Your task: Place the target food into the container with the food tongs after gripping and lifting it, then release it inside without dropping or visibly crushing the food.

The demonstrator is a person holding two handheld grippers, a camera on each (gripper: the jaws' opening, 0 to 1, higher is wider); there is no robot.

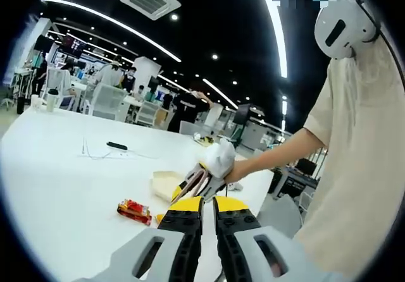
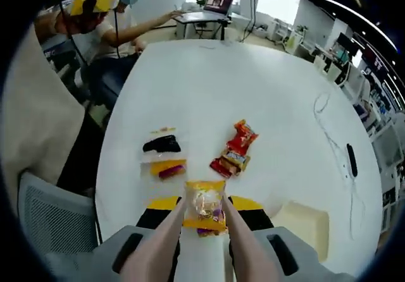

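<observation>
Above the table's (image 2: 266,105) near edge | right gripper (image 2: 204,222) squeezes food tongs (image 2: 166,238), narrowed on a yellow snack packet (image 2: 204,207), held clear | cream container (image 2: 304,226) beside | left gripper (image 1: 207,215) idle, jaws together.

In the right gripper view, my tongs (image 2: 201,228) carry a yellow snack bag (image 2: 204,212) over the near table (image 2: 253,92) edge. At two o'clock a red packet (image 2: 235,149) lies in the way; at ten o'clock a black wrapper (image 2: 162,145) and a yellow-purple packet (image 2: 168,167) crowd the path. The cream container (image 2: 305,225) sits at four o'clock, with bare tabletop between. Beyond twelve o'clock the table is open, until a black cable (image 2: 332,149) and remote (image 2: 352,160) at two o'clock.
</observation>
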